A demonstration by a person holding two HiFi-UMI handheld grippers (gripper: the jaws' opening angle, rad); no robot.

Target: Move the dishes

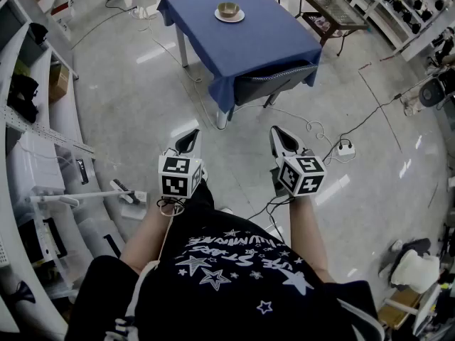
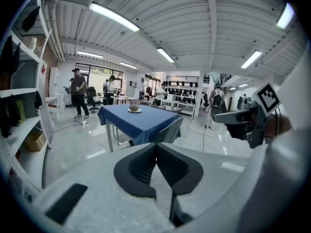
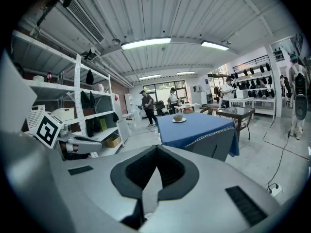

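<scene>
Glossy grey floor (image 1: 128, 84); white shelves (image 1: 28, 162) at left, glass table (image 1: 334, 7) at the far right, strip lights (image 3: 146, 43) on the ribbed ceiling (image 3: 194, 13).

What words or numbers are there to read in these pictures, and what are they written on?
Shirt: white lettering is printed on it, but it is too warped and blurred to read.
Cube on the left gripper and cube on the right gripper: only black-and-white square patterns, no words or numbers.
Nothing else in any view carries print that can be read.
</scene>
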